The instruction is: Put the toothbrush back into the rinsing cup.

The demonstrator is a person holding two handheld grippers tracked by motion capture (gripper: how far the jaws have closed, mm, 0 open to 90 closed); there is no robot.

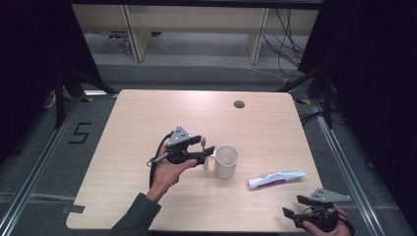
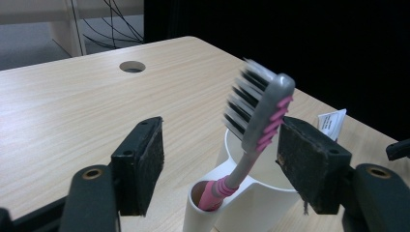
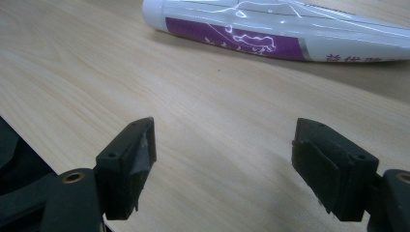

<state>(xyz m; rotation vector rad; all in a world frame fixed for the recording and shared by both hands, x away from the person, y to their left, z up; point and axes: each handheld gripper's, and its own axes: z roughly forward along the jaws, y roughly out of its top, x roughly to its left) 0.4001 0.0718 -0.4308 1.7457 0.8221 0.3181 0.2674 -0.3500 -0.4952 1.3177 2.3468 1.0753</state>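
We read a black "5" marked on the grey floor (image 1: 79, 132) left of the table; the white-and-purple toothpaste tube (image 3: 290, 29) bears purple characters too blurred to make out.

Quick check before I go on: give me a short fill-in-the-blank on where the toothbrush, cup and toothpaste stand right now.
1. The toothbrush stands in the holder on the side of the white ____.
2. The left gripper has its jaws ____ around the brush head.
3. The toothpaste tube lies flat on the ____.
4. The toothbrush handle is ____ in colour.

Missing words: cup; open; table; pink
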